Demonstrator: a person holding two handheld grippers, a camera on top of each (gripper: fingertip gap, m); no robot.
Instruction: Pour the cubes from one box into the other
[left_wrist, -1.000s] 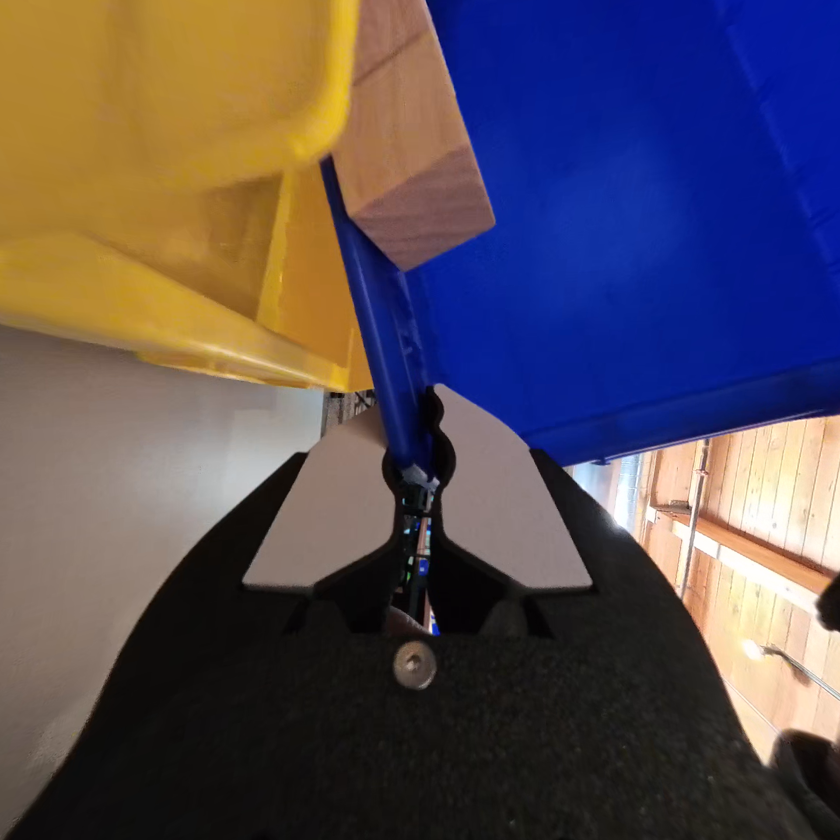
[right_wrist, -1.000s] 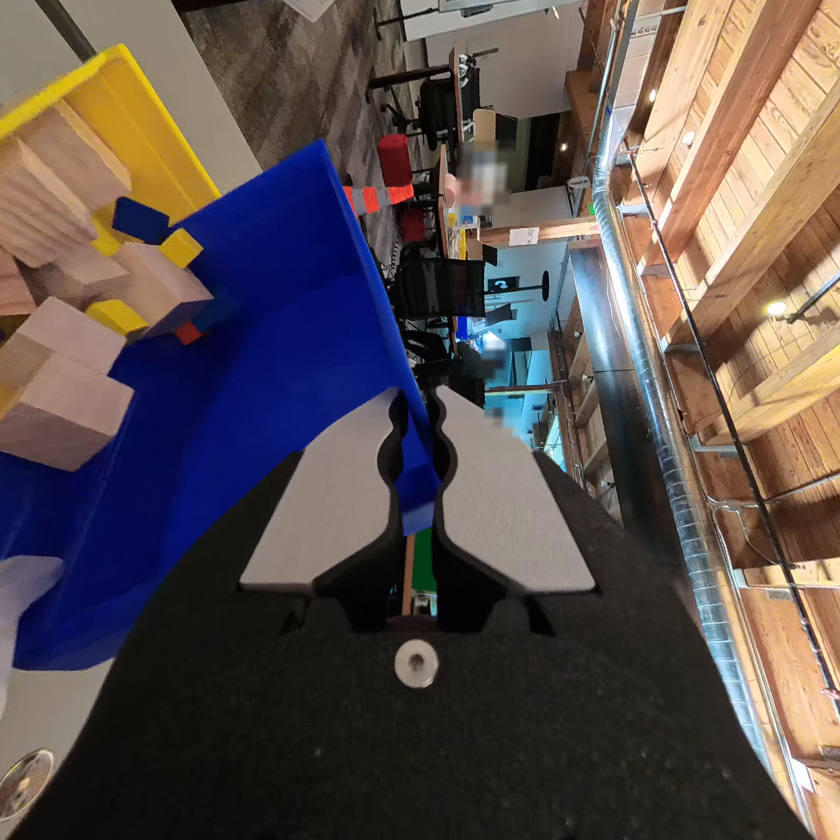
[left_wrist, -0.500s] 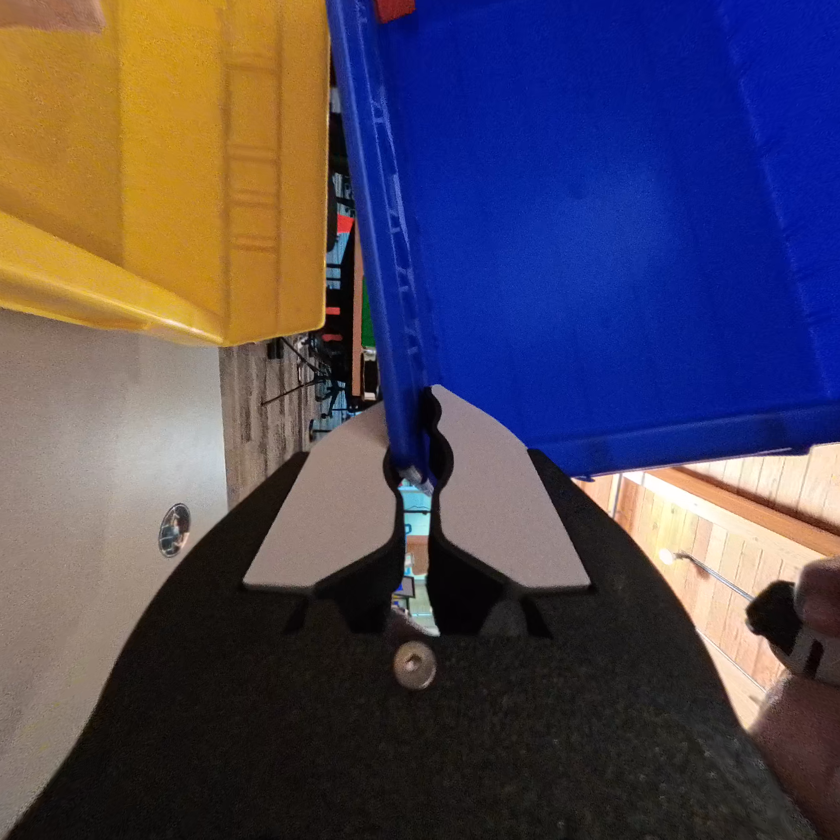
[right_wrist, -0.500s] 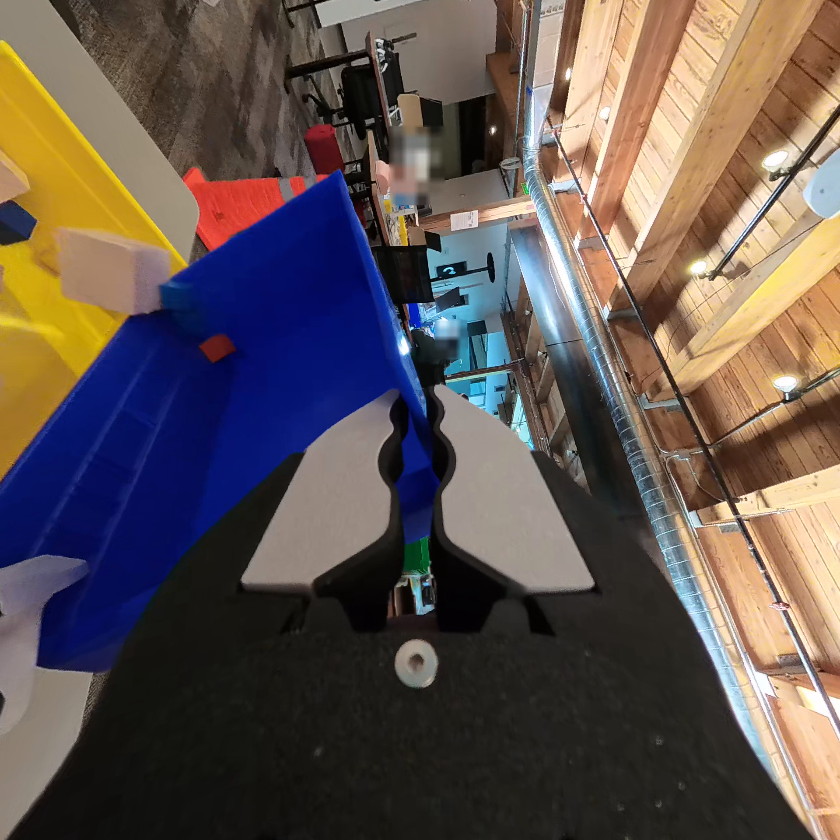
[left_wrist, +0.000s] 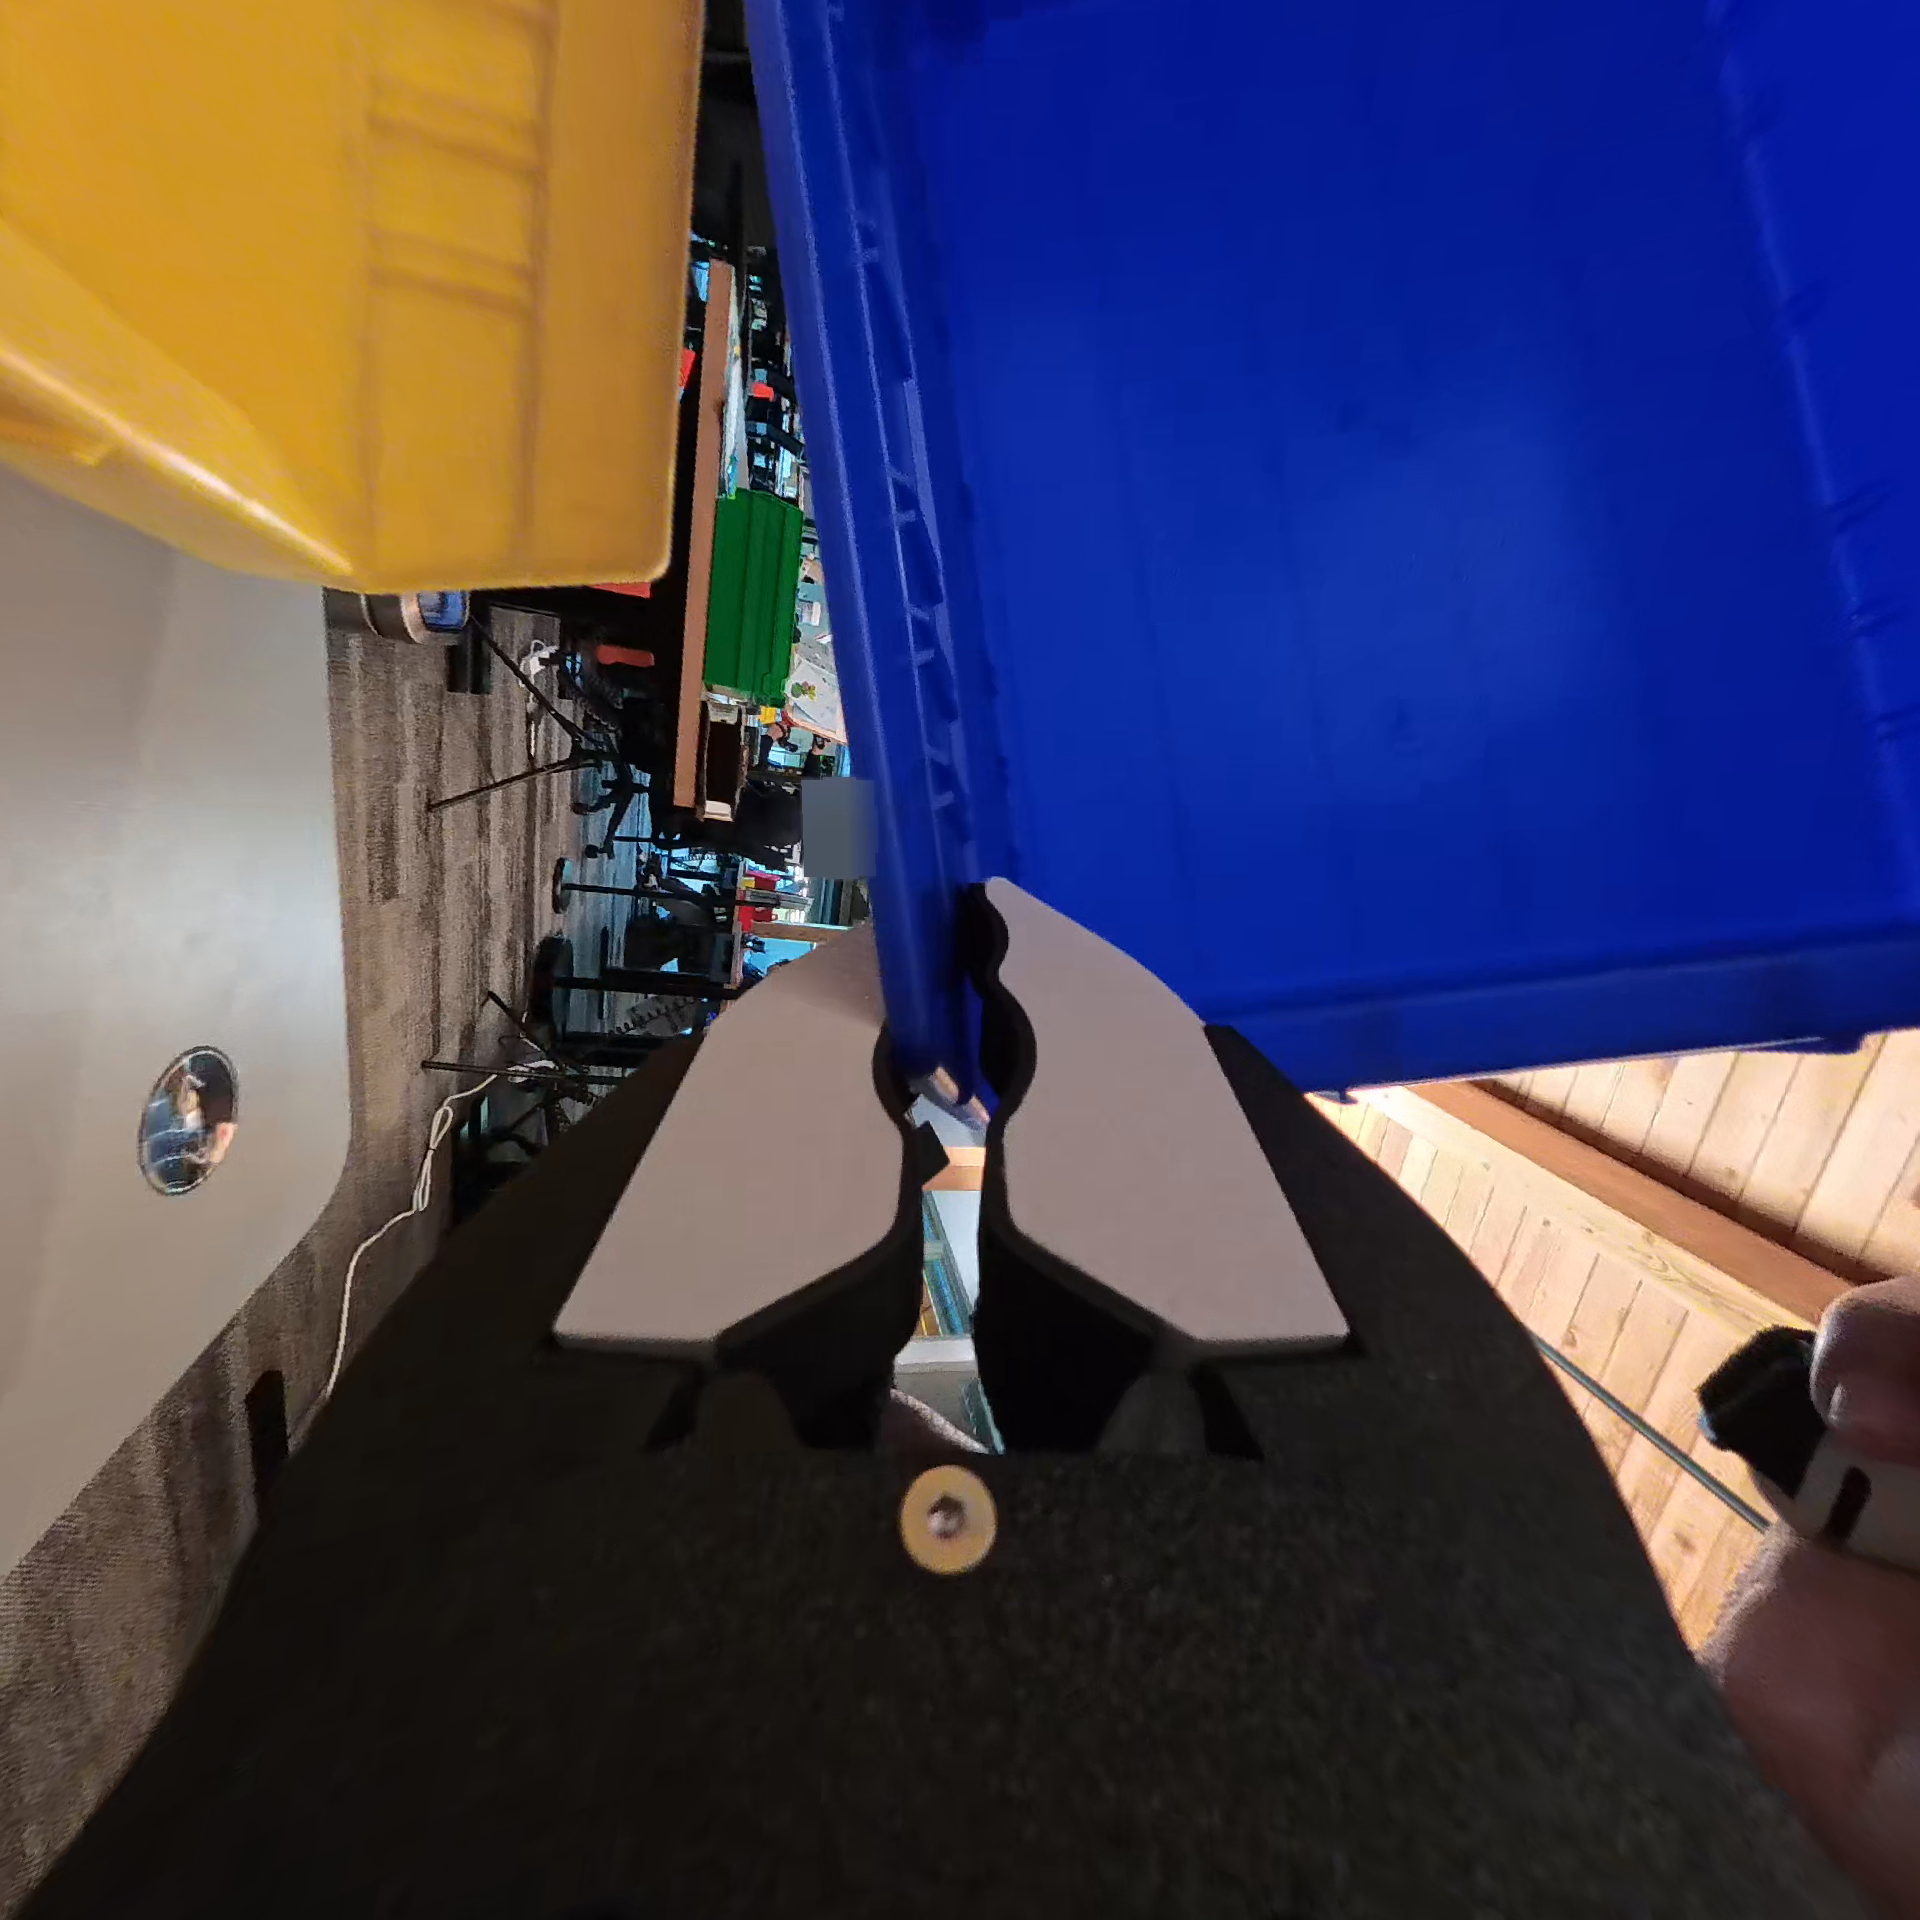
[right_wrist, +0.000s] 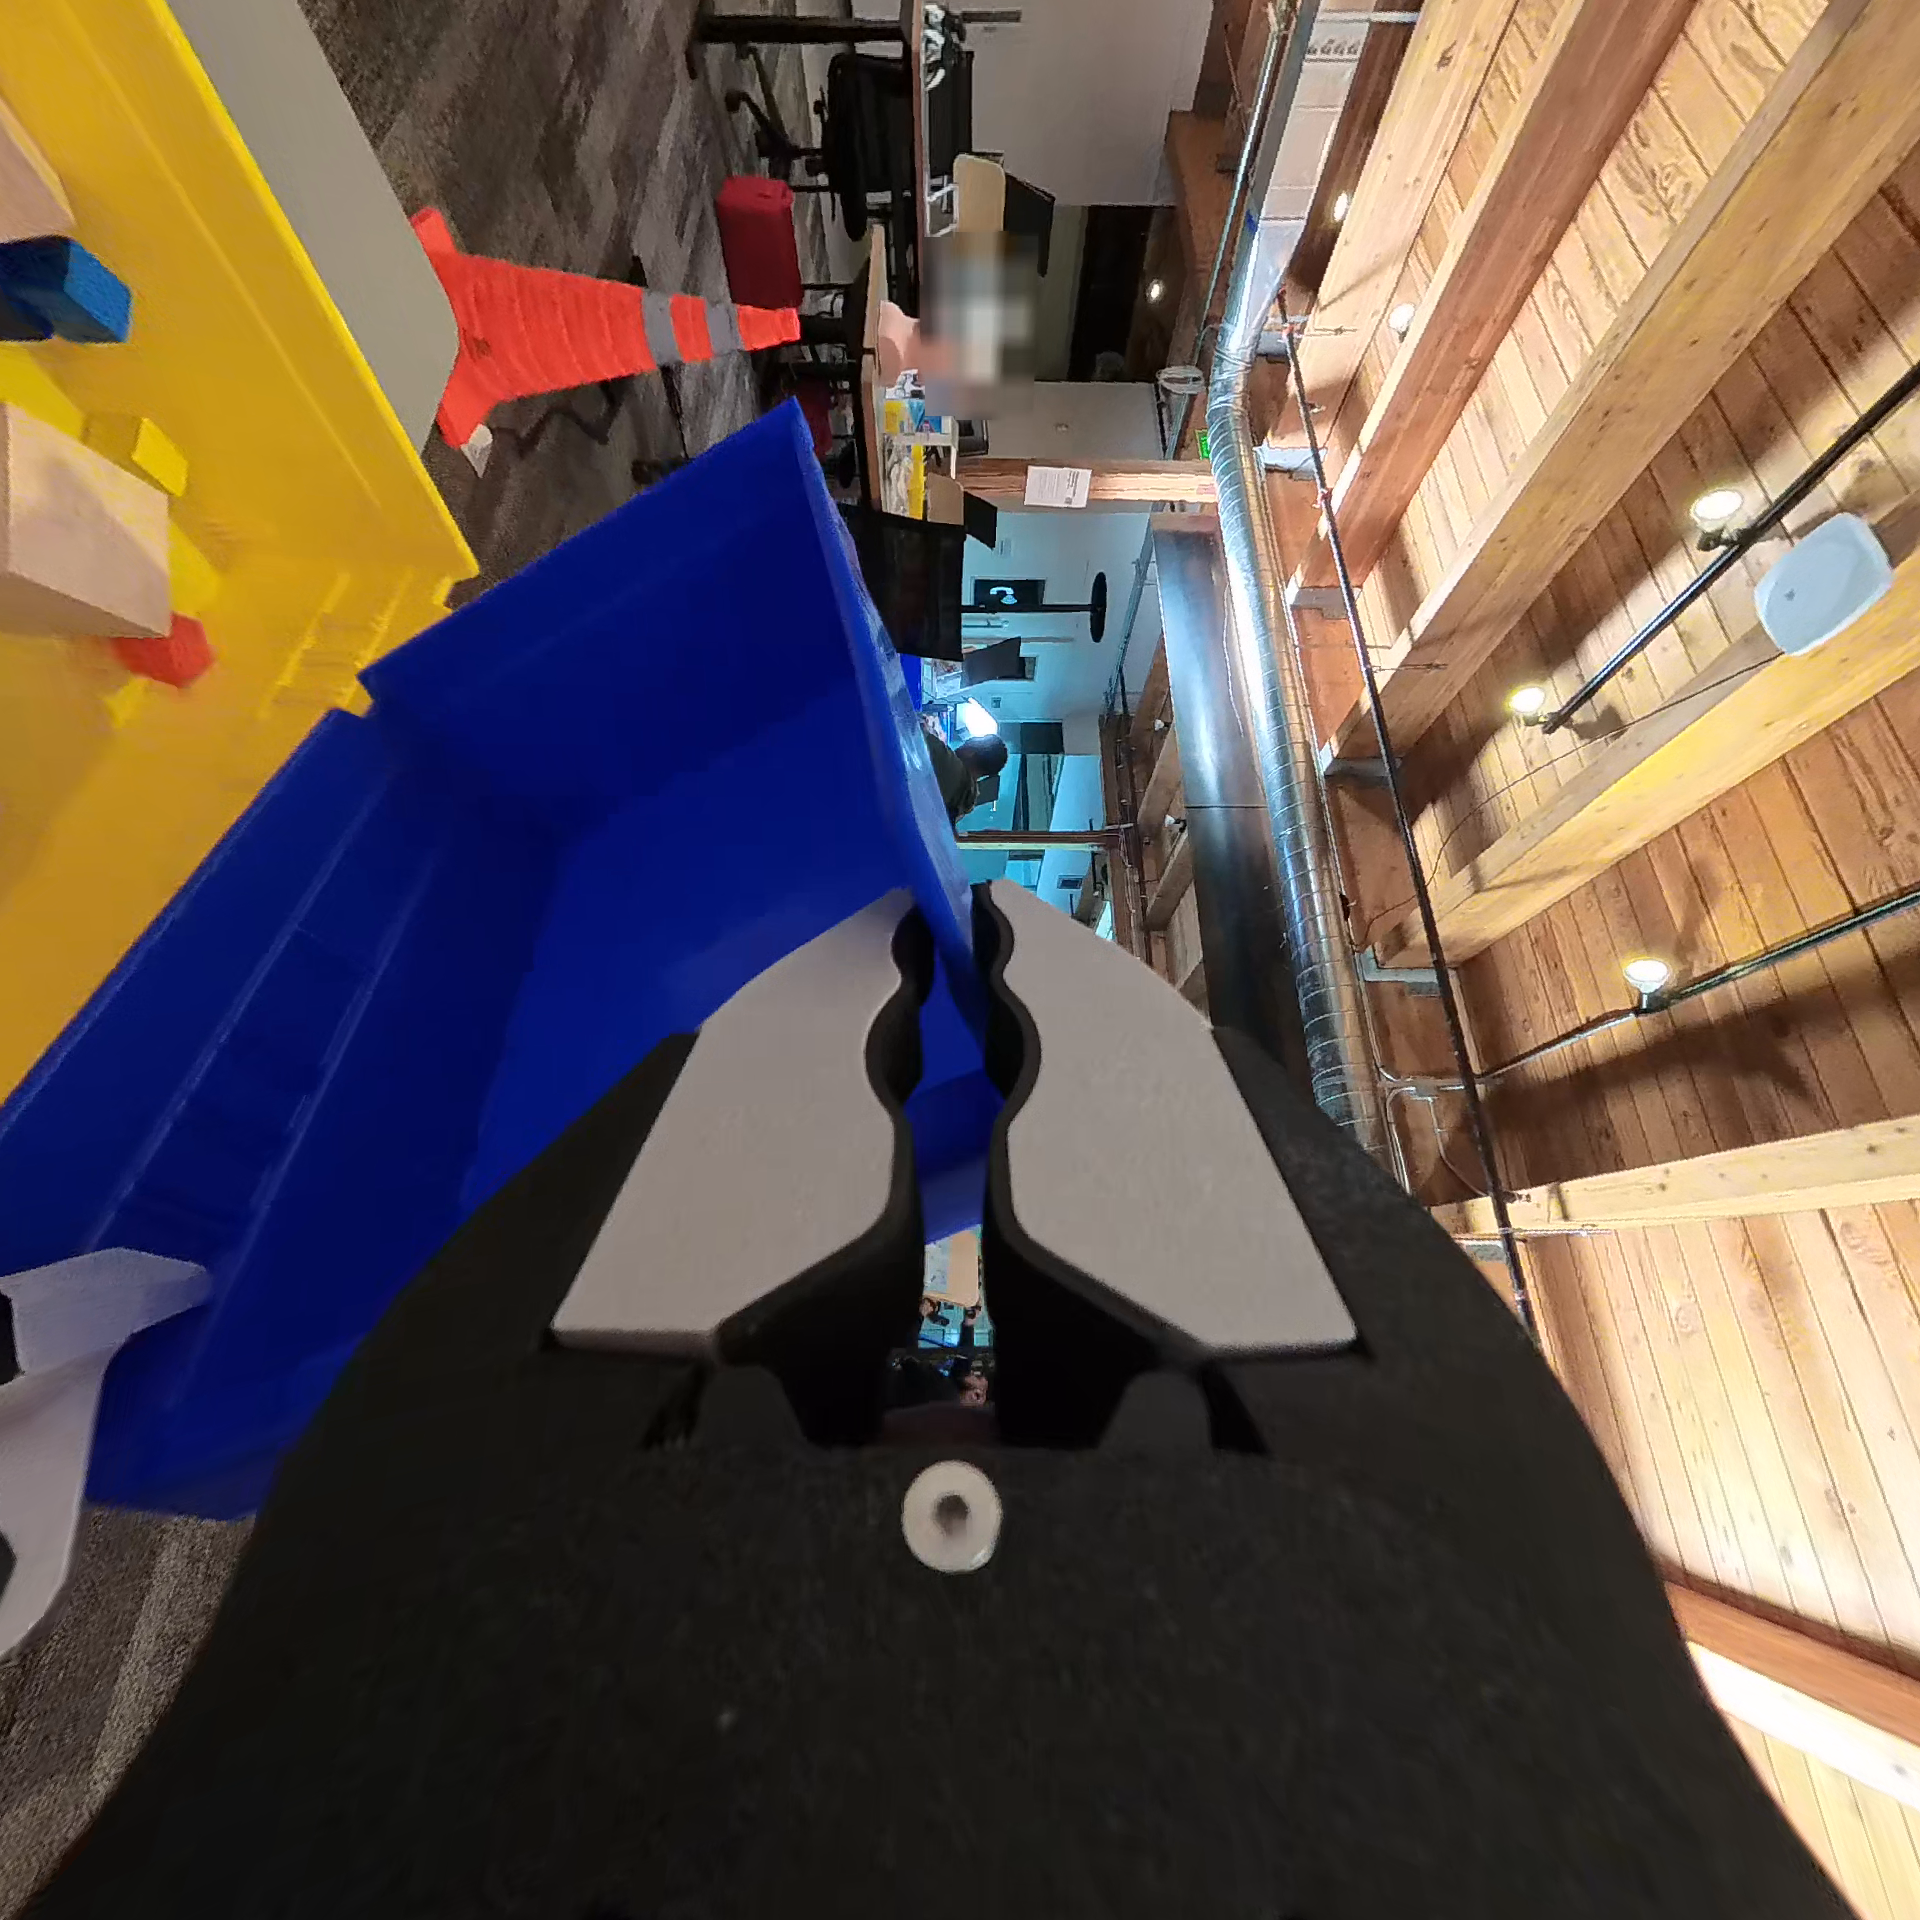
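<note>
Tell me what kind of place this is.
Probably an open-plan office or lab workspace in a converted industrial building: exposed wooden ceiling beams, a bare metal duct, desks with office chairs on grey carpet, and an orange traffic cone.

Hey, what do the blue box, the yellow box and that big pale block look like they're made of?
Blue box: likely moulded plastic, smooth and slightly glossy, with ribbing along its rim. Yellow box: the same sort of plastic, judging by its soft sheen and moulded ridges. Big pale block: probably unfinished wood, matte with faint grain, though blur leaves that open.
</note>
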